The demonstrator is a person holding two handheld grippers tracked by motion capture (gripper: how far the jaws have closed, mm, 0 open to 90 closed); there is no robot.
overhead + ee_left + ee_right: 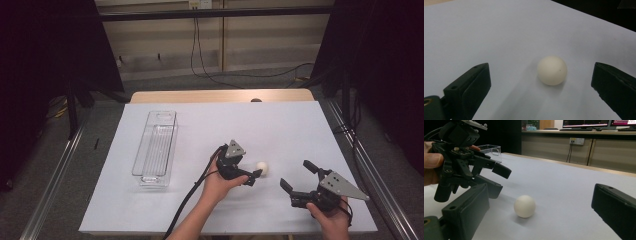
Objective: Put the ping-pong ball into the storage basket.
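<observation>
A small white ball (262, 167) rests on the white table sheet (220, 125), right of centre. My left gripper (254, 176) is open and low at the ball's near-left side. In the left gripper view the ball (552, 70) lies between the two spread jaws, closer to the right one, touching neither. My right gripper (298, 175) is open too, about a hand's width right of the ball and pointing left at it. The right gripper view has the ball (524, 206) on the sheet ahead, with the left gripper (499, 179) just behind and left of it.
A clear plastic bin (156, 147) stands empty and lengthwise on the left part of the sheet; its far end also shows as the bin (490, 150) in the right gripper view. A black cable (187, 200) trails from the left gripper toward the near edge.
</observation>
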